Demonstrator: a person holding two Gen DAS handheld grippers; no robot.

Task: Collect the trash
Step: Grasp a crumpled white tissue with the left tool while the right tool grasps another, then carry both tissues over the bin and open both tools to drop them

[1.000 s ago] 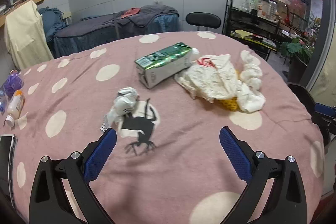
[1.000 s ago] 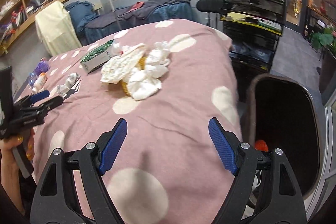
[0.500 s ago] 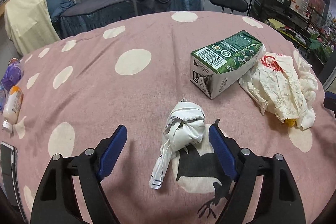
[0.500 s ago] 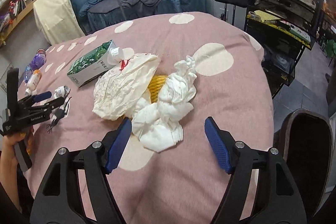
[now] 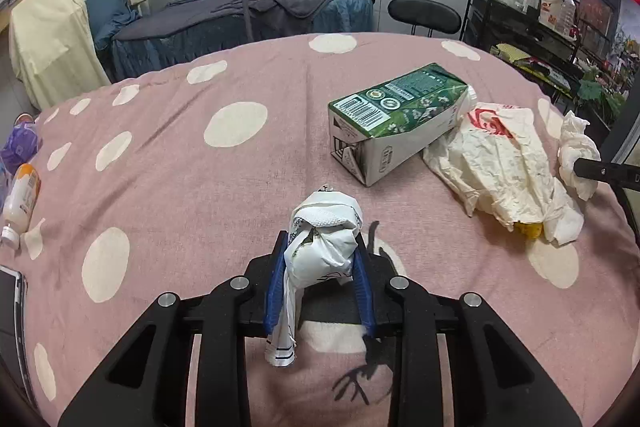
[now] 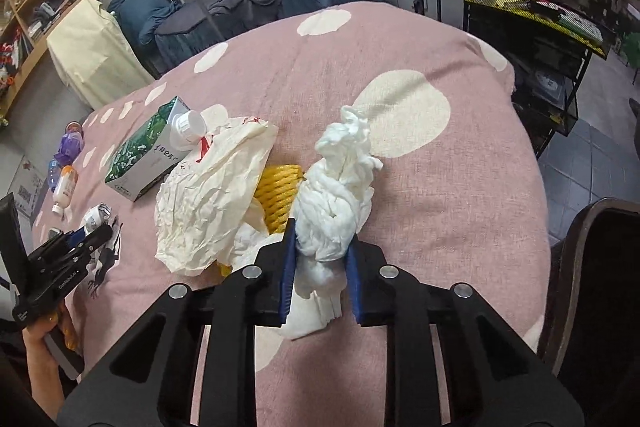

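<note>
Two items logged: my left hand-held gripper [image 5: 320, 279] closing on a crumpled white printed wrapper [image 5: 324, 247]; my right hand-held gripper [image 6: 319, 271] closing on a twisted white tissue wad [image 6: 336, 203], both between blue pads.

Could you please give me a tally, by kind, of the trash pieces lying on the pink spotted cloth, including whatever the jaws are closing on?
Carton: 1
Crumpled bag: 1
Yellow rope coil: 1
Tissue wad, right gripper closing on it: 1
Wrapper wad, left gripper closing on it: 1
Total: 5
</note>
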